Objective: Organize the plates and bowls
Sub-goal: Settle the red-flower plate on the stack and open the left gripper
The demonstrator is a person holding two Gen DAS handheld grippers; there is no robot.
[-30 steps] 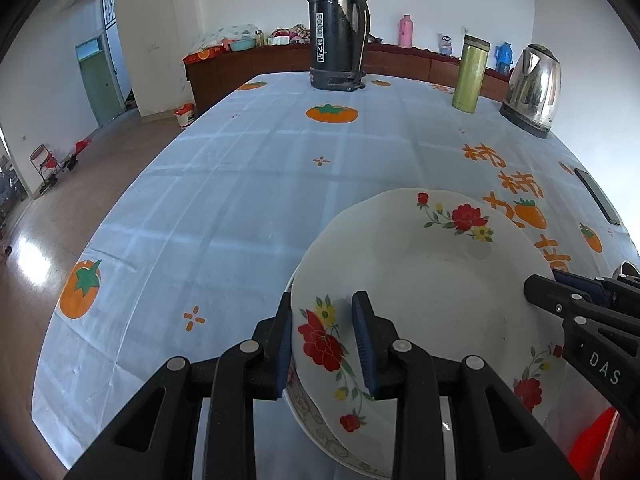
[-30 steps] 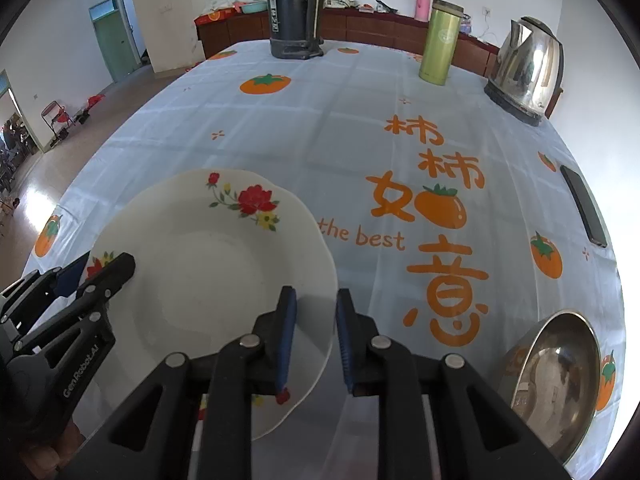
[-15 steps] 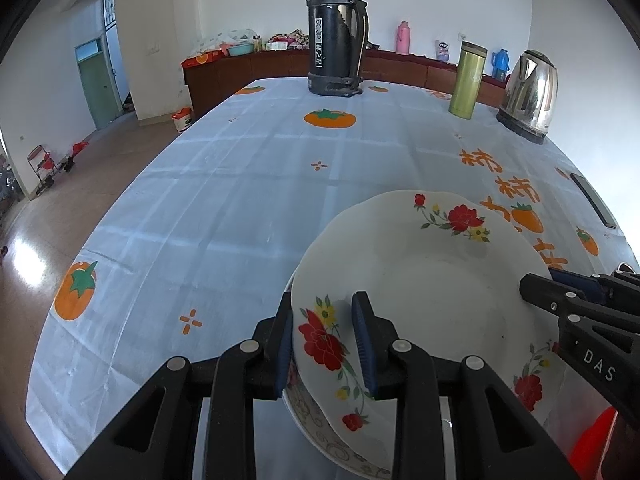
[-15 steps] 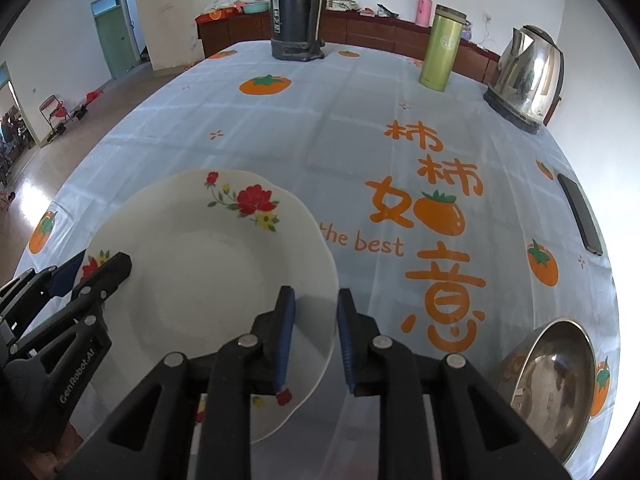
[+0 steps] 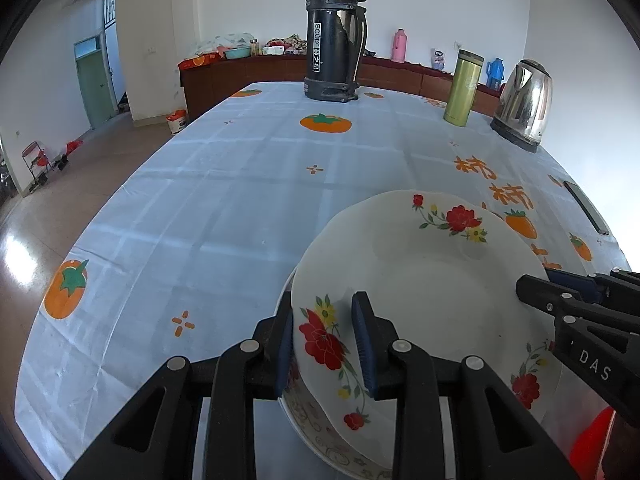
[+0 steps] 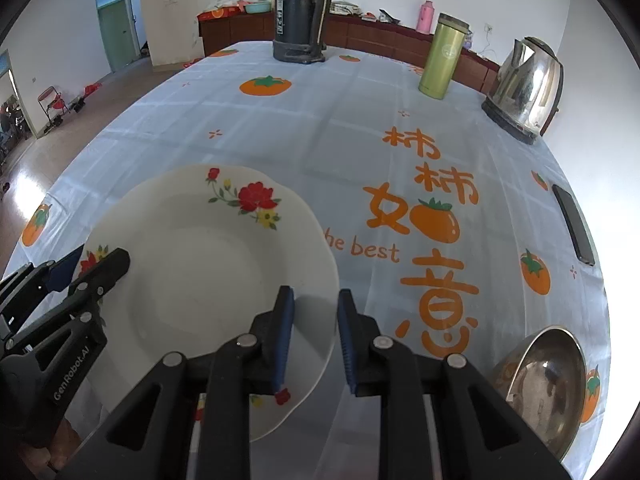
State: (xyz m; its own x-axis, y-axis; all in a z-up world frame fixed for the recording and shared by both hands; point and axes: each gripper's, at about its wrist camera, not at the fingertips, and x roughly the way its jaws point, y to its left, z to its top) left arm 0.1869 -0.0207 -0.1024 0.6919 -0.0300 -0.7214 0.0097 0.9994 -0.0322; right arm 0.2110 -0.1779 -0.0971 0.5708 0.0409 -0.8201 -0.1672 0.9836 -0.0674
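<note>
Plate point(image 5: 424, 300): near edge of table point(image 5: 240, 200), over a second plate point(image 5: 320, 436). Left gripper point(image 5: 324, 340) and right gripper point(image 6: 312, 332) each straddle its rim; whether either presses, cannot tell. Bowl point(image 6: 544, 384): near right. Risk: uneven release tips plate, chipping lower one.

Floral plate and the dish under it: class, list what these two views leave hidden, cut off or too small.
Lower dish: left wrist view, floral plate covers all but its patterned rim.
Black flask: right wrist view, top cut off by the picture edge.
Sideboard clutter: left wrist view, too small to identify.
</note>
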